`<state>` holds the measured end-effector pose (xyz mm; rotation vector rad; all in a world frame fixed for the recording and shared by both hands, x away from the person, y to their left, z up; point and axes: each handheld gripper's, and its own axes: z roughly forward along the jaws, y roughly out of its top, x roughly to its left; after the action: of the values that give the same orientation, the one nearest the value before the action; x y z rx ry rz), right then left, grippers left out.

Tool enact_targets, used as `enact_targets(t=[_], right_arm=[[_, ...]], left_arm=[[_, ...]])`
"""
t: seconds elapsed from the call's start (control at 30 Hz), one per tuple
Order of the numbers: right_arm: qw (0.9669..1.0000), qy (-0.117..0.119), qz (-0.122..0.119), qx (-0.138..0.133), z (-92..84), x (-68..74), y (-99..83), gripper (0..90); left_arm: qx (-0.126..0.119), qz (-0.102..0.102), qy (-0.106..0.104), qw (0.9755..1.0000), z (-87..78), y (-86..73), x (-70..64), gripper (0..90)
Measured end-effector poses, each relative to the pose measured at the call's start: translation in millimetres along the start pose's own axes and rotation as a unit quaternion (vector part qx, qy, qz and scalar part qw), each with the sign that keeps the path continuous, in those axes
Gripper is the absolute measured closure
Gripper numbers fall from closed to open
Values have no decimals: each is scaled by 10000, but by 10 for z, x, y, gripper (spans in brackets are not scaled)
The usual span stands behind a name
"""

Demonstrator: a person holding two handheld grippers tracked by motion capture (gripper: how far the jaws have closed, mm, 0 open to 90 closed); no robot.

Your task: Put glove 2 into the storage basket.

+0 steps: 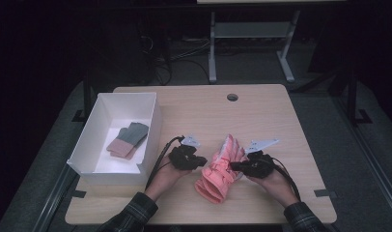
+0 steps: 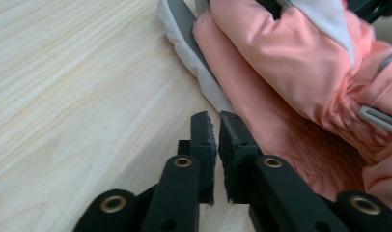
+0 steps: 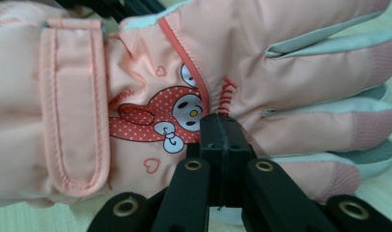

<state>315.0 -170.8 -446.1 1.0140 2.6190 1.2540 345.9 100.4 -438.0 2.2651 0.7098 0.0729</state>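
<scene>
Your left gripper point(image 2: 217, 126) is sitting slightly parted beside the pink glove point(image 1: 217, 171) | your right gripper point(image 3: 225, 126) is staying out of it, jaws pressed together against the glove's back

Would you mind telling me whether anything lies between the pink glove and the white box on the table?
Yes: the left gripper and its hand sit between the pink glove and the white box; otherwise only bare table shows.

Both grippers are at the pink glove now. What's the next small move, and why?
Probably lift the pink glove slightly with the right gripper and start it toward the white box, where a grey and pink glove already lies. The right jaws look pressed shut at the glove's edge, though the pinch itself is hidden; the left gripper shows a narrow empty gap beside it.
</scene>
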Motion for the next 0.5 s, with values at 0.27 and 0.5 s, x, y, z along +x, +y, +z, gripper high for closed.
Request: enact_targets(t=[0.27, 0.5], right_arm=[[9997, -165, -49, 172, 98, 48, -5, 900], [9992, -291, -152, 213, 127, 79, -3, 900]], left_arm=[[-280, 61, 20, 9996, -189, 183, -30, 502], [-404, 105, -380, 9984, -201, 385, -133, 310]])
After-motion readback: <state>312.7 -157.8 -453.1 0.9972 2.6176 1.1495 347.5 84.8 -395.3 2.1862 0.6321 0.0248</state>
